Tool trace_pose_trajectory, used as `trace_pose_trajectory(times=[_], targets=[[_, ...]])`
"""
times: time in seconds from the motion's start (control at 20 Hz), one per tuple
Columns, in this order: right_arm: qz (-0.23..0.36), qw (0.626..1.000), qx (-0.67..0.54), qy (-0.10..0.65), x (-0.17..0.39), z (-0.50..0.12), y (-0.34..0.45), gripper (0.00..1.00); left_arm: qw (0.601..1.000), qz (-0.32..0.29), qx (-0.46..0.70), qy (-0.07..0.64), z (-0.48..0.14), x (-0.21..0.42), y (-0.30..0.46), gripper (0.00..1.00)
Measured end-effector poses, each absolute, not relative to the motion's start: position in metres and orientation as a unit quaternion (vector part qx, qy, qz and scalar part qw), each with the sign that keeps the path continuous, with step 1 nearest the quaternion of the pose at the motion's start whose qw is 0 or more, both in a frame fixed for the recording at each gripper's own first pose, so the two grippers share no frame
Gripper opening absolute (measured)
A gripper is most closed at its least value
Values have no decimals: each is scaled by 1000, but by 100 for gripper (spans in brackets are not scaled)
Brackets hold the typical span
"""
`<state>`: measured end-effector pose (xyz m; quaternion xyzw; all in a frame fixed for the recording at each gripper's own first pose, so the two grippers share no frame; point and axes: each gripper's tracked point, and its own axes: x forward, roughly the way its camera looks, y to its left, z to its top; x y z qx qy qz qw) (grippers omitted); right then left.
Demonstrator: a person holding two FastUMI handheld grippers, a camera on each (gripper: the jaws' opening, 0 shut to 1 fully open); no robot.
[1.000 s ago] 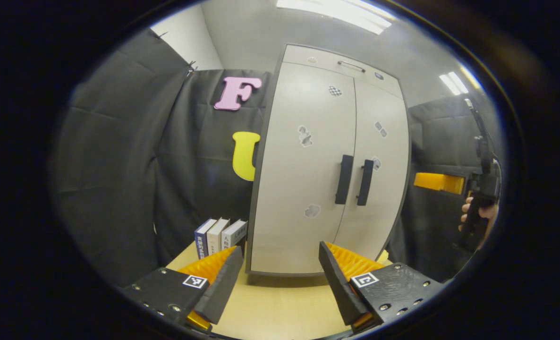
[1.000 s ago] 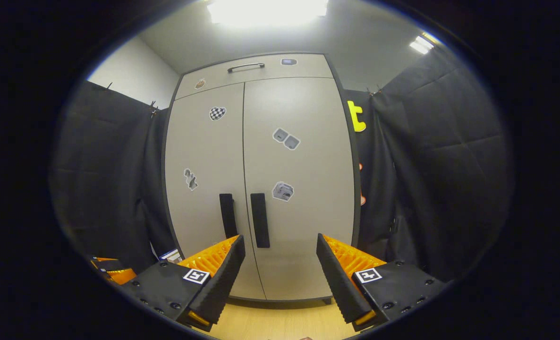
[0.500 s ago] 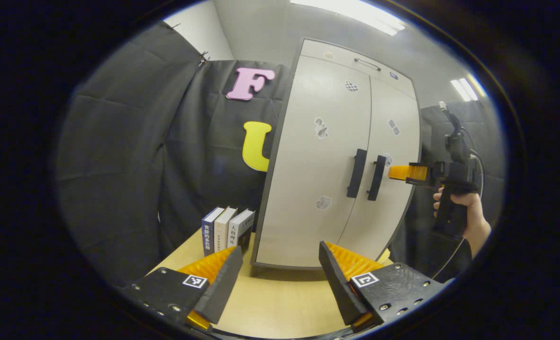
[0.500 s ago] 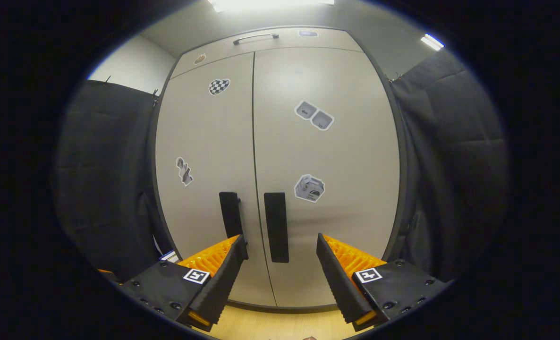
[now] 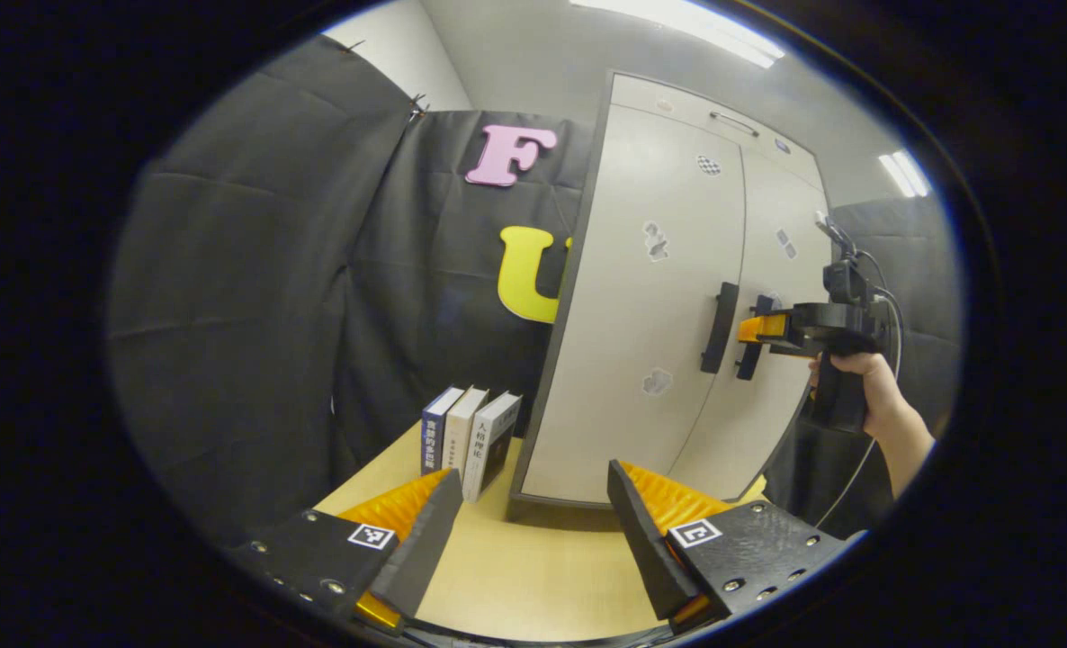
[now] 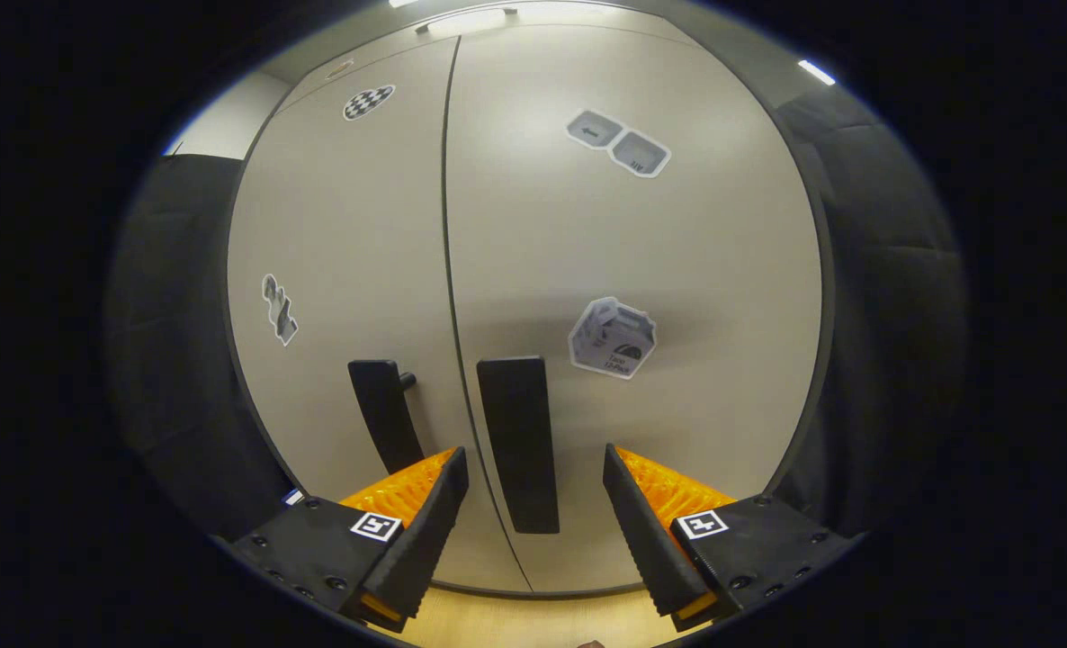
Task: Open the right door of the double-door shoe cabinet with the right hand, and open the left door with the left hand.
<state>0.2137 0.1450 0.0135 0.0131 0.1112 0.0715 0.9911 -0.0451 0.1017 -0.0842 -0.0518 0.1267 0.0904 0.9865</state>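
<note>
Handle (image 6: pixel 517 441) of right door (image 6: pixel 632 270): upright, closed | right gripper (image 6: pixel 533 504) fingers spread, straddling it

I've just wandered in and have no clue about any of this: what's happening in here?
A person is holding a claw tool in each hand to open a shoe cabinet. Both doors are shut. The right claw is open, its fingers either side of the right door's handle, not yet gripping. The left claw hangs back, open, over the table near some books.

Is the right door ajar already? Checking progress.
No: in the right gripper view the right door sits flush beside the left door.
</note>
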Motion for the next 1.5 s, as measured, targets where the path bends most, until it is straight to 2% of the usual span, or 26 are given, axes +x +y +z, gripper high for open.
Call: trace_pose_trajectory(times=[0.05,0.1,0.15,0.2,0.25,0.3,0.4,0.45,0.55,0.6,0.65,0.7,0.85,0.95,1.2,1.25,1.5], targets=[[72,991,8,114,216,13,147,95,986,95,-55,127,-85,-46,105,94],[71,991,5,115,219,12,149,92,985,98,-58,127,-86,-46,108,94],[67,991,2,115,220,13,150,87,985,101,-59,128,-87,-46,110,94],[65,991,2,113,222,14,150,72,985,103,-59,127,-86,-48,112,94],[62,992,0,111,224,16,150,67,985,105,-58,127,-86,-47,113,94],[57,992,0,110,226,17,148,55,985,106,-56,126,-85,-48,115,94],[59,992,5,109,231,16,149,40,985,108,-52,125,-86,-49,116,95],[58,992,8,112,228,15,148,36,985,109,-51,125,-86,-50,116,95],[58,993,7,103,232,15,147,37,985,109,-49,127,-88,-50,115,95],[57,994,5,94,231,17,146,31,985,108,-48,129,-89,-50,113,95],[59,994,0,90,229,17,148,31,984,107,-47,132,-91,-50,111,94],[65,994,-8,84,230,18,147,19,984,105,-46,135,-94,-52,108,94],[86,992,-4,92,230,16,148,5,984,96,-41,143,-98,-55,96,94],[89,992,-8,91,229,15,147,7,985,90,-36,143,-98,-56,90,94],[102,991,-5,88,222,15,146,7,987,82,-22,139,-93,-63,79,94],[106,991,-5,88,220,15,147,5,987,81,-20,139,-93,-64,77,93],[123,988,-10,94,209,14,144,7,986,64,-28,153,-102,-68,59,94]])
